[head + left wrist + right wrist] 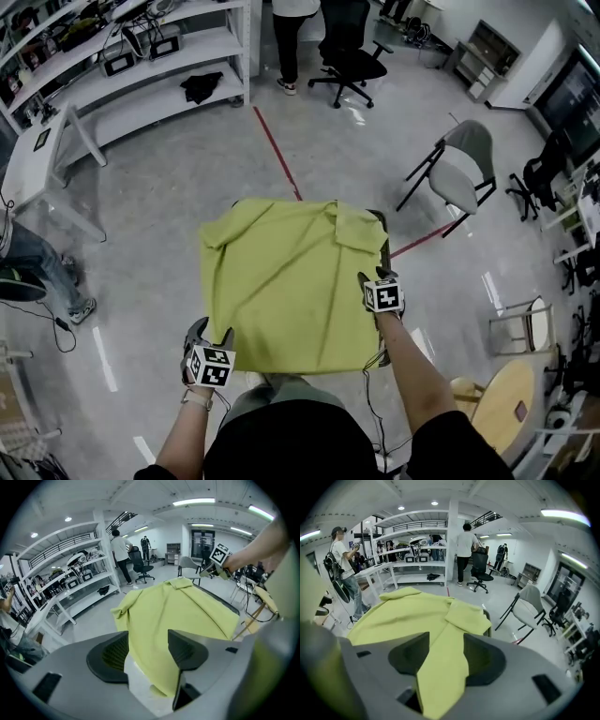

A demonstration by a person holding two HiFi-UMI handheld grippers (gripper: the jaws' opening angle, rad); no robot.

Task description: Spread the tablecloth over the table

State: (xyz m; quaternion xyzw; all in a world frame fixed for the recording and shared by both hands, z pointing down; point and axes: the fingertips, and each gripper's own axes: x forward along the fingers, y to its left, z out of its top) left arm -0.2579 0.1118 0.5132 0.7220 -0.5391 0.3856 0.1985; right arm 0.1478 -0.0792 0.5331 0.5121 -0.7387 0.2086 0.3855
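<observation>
A person stands at the near side of a bench (385, 246) with a yellow-green tablecloth (281, 281) draped across it. The left tool (211, 336) is at the near left corner and the right tool (375, 279) partway along the right edge. Each is narrowed on a fold of cloth that runs up between its jaws, a two-point hold that seems meant for pulling the sheet taut and square. The far right corner (361, 225) lies folded back on itself and the far left corner (220, 234) is rumpled, so the spread looks unfinished. The cloth hides nearly the whole bench top, leaving only a dark rim on the right. The near hem disappears beneath the person's body, and how far the cloth overhangs there cannot be made out.
</observation>
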